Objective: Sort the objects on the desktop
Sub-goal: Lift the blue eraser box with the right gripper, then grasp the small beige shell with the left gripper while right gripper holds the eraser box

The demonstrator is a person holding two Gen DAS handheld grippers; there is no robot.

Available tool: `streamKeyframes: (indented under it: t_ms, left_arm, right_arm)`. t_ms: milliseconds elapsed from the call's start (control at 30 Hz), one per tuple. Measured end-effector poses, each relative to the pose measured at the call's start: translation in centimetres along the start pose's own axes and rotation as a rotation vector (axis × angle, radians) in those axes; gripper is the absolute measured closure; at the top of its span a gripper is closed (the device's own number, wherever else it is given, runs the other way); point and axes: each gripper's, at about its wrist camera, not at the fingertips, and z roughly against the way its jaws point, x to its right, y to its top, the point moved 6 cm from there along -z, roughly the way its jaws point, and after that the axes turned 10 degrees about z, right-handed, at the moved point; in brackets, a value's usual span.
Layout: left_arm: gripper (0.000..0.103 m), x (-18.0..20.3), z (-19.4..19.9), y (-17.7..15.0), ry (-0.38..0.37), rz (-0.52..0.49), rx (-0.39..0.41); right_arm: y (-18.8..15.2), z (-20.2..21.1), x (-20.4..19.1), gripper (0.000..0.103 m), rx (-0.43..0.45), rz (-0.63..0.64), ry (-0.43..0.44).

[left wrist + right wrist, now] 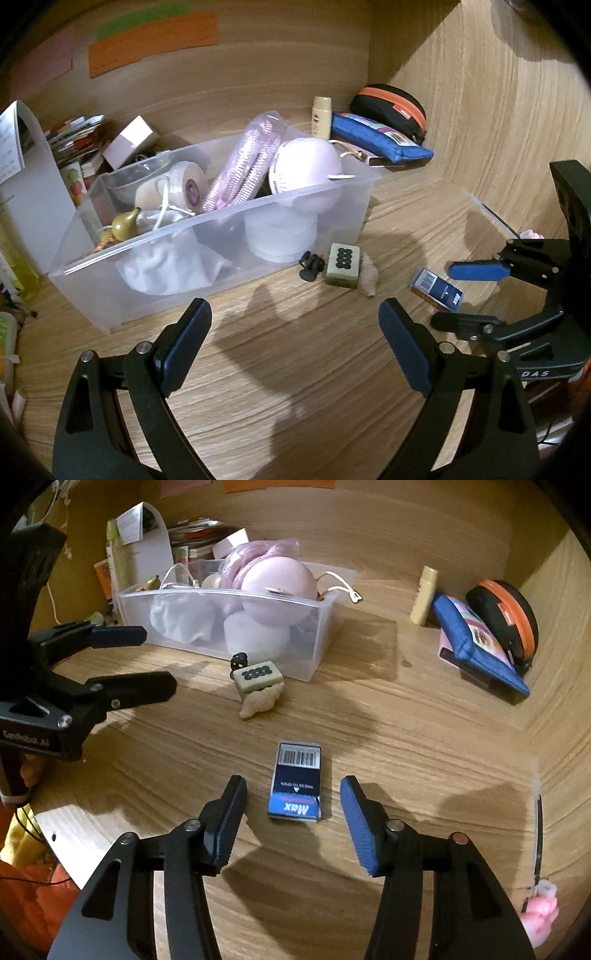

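Landmark for this entry: the clear plastic bin [221, 602] at the back of the wooden desk [388, 720].

My right gripper [293, 823] points down at the small blue box [297, 781], which lies flat on the desk well in front of the bin, barcode end away from me. My right fingers are spread; the box lies between the tips with a gap on each side, pads not touching it. No grip yet.

My left gripper [295, 343] hangs over bare desk in front of the bin, fingers spread wide, nothing between them.

Other loose items: a cream tile with black dots [257, 675] close in front of the bin, resting on a pale lumpy piece [260, 701], with a small black clip [239, 661] between tile and bin. A blue pouch [476, 642] and an orange-trimmed black case [506, 616] lie well off to the bin's right.

Handling estimate, blue box:
- Looks like thin card; probably light, fairly stiff across its width, but crushable if squeezed hard.
- Printed faces appear glossy, so possibly slick.
- It lies low on the desk, so my tips must come down almost to the surface.
- Best hold: pads on the two long edges, near mid-length, so it does not swing.
- Moderate squeeze only.

The bin is already full; drop space there looks tight.
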Motion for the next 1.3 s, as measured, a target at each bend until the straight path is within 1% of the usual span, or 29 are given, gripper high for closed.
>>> streamKeyframes:
  t_ms: [100,133,167,200,233,367,400,467,533,600,800,967,1100,1167,1233,1300]
  left_arm:
    - [0.010,0.6,-0.3,-0.1,-0.011,-0.012,-0.013]
    - [0.010,0.8,-0.3,-0.2,-0.014,-0.014,-0.015]
    - [0.010,1.0,-0.4,-0.2,-0.017,-0.016,-0.017]
    - [0.010,1.1,-0.4,-0.2,-0.020,-0.016,-0.018]
    - [0.010,1.3,-0.5,-0.2,-0.024,-0.017,-0.019]
    - [0.010,2.1,-0.7,-0.2,-0.038,-0.027,-0.028]
    - [0.011,2.4,-0.9,-0.2,-0.051,-0.030,-0.036]
    - [0.014,2.9,-1.2,-0.3,-0.079,-0.033,-0.054]
    - [0.030,3.5,-1.6,-0.4,-0.102,-0.045,-0.082]
    - [0.036,4.2,-2.4,-0.7,-0.119,-0.058,-0.122]
    - [0.054,5.7,-4.1,-1.2,-0.153,-0.084,-0.199]
    - [0.057,6.3,-4.8,-0.8,-0.190,-0.061,-0.225]
    - [0.057,5.9,-5.5,-0.2,-0.164,-0.049,-0.224]
    - [0.057,5.6,-5.7,0.0,-0.163,-0.033,-0.225]
    - [0.059,5.4,-5.8,0.2,-0.161,-0.028,-0.224]
    - [0.061,5.6,-6.0,0.3,-0.140,-0.041,-0.214]
  right_arm:
    - [0.4,-0.3,-0.3,0.054,0.006,0.009,-0.001]
    - [0.5,-0.4,-0.4,0.057,0.010,0.008,0.003]
    - [0.6,-0.4,-0.4,0.064,0.013,0.009,0.006]
    - [0.7,-0.4,-0.5,0.069,0.016,0.010,0.011]
    - [0.7,-0.4,-0.7,0.079,0.019,0.013,0.019]
    - [0.7,-0.3,-1.0,0.078,0.033,0.031,-0.001]
    - [0.6,-0.2,-0.9,0.078,0.033,0.026,-0.001]
    - [0.5,0.0,-0.5,0.078,0.040,0.009,0.004]
    - [0.3,0.3,0.2,0.078,0.050,-0.015,0.008]
    - [0.1,0.7,1.0,0.078,0.059,-0.036,0.009]
    - [-0.2,1.7,2.3,0.078,0.087,-0.062,0.009]
    - [-0.4,2.1,2.7,0.078,0.102,-0.080,0.026]
    - [-0.5,1.9,2.9,0.078,0.104,-0.098,0.041]
    - [-0.6,1.8,3.0,0.078,0.104,-0.105,0.049]
    - [-0.7,1.8,3.0,0.078,0.104,-0.107,0.052]
    - [-0.7,1.8,3.1,0.078,0.106,-0.110,0.055]
